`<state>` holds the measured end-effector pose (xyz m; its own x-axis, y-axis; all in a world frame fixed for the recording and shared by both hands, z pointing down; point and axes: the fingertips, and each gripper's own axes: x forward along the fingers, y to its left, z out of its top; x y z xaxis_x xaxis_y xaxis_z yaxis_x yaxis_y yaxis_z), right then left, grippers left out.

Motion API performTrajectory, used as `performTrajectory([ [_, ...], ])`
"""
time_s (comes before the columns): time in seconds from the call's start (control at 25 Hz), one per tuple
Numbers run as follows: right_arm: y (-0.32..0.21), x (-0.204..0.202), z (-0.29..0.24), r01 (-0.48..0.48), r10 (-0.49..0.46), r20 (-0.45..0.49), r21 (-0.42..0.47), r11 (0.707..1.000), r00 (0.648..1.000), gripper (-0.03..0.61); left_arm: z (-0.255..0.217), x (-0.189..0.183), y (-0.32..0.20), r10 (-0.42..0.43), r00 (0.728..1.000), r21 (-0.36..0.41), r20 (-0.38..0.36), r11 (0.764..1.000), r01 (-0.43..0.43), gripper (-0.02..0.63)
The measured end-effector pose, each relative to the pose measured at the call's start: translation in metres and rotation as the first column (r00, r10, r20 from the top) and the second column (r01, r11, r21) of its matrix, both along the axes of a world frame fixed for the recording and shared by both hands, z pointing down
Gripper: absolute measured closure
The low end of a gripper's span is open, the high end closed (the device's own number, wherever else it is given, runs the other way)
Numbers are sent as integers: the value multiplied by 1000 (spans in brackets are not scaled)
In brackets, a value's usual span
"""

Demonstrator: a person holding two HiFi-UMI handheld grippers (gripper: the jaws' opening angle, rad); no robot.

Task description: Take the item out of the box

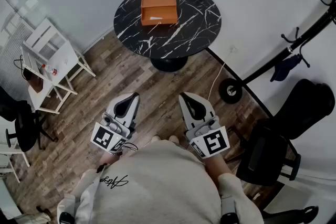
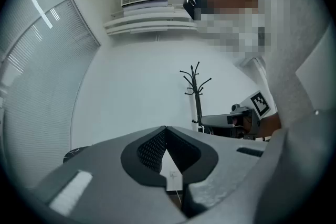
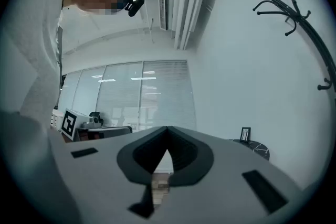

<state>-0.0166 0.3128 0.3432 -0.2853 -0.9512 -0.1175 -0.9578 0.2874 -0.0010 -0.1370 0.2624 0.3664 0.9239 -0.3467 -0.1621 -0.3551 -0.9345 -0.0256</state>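
Well apart from the orange box [image 1: 159, 8], left hand-held gripper [image 1: 132, 99] closed on nothing, right hand-held gripper [image 1: 186, 99] closed too

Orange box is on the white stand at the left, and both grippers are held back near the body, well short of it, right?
No. The head view shows the orange box on the round black marble table, farther ahead. The rest stands: the left gripper and right gripper are held back near the body, well short of it.

Grey sweatshirt [image 1: 163, 186] with black script [image 1: 111, 181]; grey left tool [image 1: 134, 96] and right tool [image 1: 182, 96].
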Motion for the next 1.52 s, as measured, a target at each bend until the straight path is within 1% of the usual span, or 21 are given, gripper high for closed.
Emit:
performTrajectory([
  [0.16, -3, -2, 1, 5, -5, 26, 1, 1000, 1000, 569, -1, -2, -3, -4, 1000, 2, -2, 1000, 4, 611],
  [0.6, -3, -4, 2, -2, 2, -3, -7, 1000, 1000, 569, 2, -5, -2, -10, 1000, -15, -9, 1000, 10, 609],
  [1.04, -3, -14, 4, -2, 1, -15, -22, 1000, 1000, 569, 3, -11, 2, 2, 1000, -12, -9, 1000, -2, 611],
  [1.36, -2, -20, 8, -32, 32, 5, -23, 999, 999, 569, 2, -19, -1, 17, 1000, -8, -21, 1000, -17, 610],
  [1.52, -2, -26, 9, -32, 32, 10, -20, 999, 999, 569, 5, -25, -1, 28, 999, -12, -23, 1000, -28, 611],
])
